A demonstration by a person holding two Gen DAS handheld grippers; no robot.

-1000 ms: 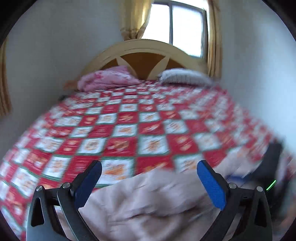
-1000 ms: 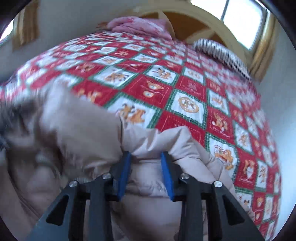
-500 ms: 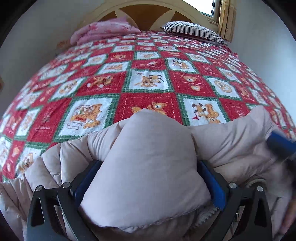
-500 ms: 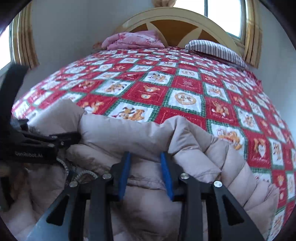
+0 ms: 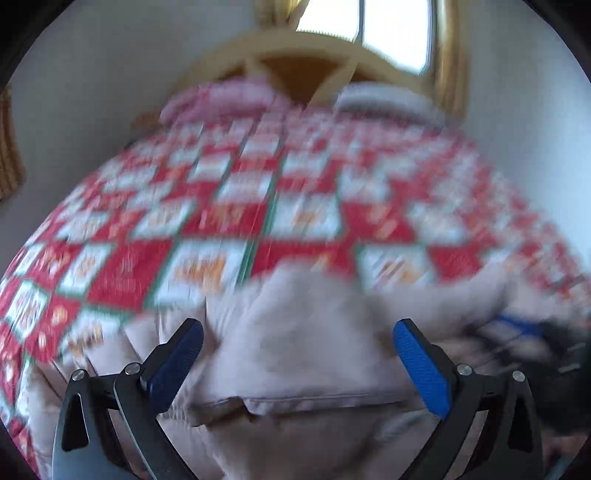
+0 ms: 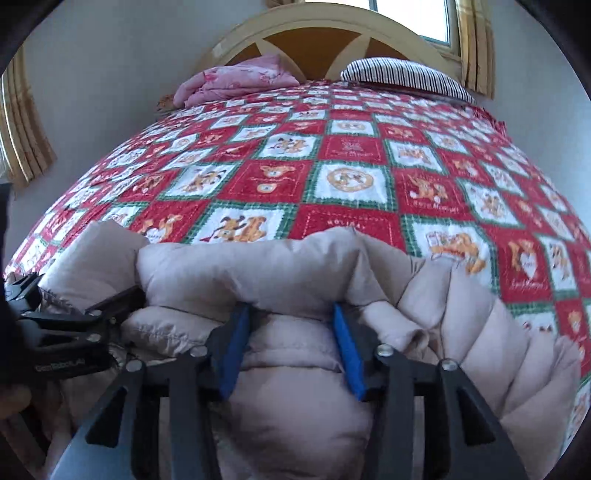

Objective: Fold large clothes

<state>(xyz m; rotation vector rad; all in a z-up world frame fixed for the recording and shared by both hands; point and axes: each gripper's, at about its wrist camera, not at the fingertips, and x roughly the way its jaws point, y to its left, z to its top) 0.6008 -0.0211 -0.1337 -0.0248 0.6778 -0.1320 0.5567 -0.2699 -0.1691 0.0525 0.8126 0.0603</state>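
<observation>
Bed (image 6: 332, 177) fills the room, red/white/green checked quilt. Arched wooden headboard (image 6: 314, 33) at far end, pink folded blanket (image 6: 236, 79) left, striped pillow (image 6: 406, 75) right. Window (image 6: 410, 18) behind, daylight in. Yellow curtains (image 6: 476, 44) right and left. Plain pale walls (image 6: 122, 62).

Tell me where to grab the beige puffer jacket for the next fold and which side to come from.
Take the puffer jacket by the raised padded roll along its far edge, coming from the near side, over the jacket's body. That ridge stands proud of the quilt, so jaws can straddle it. The right gripper is there already, its jaws opening around jacket fabric.
</observation>
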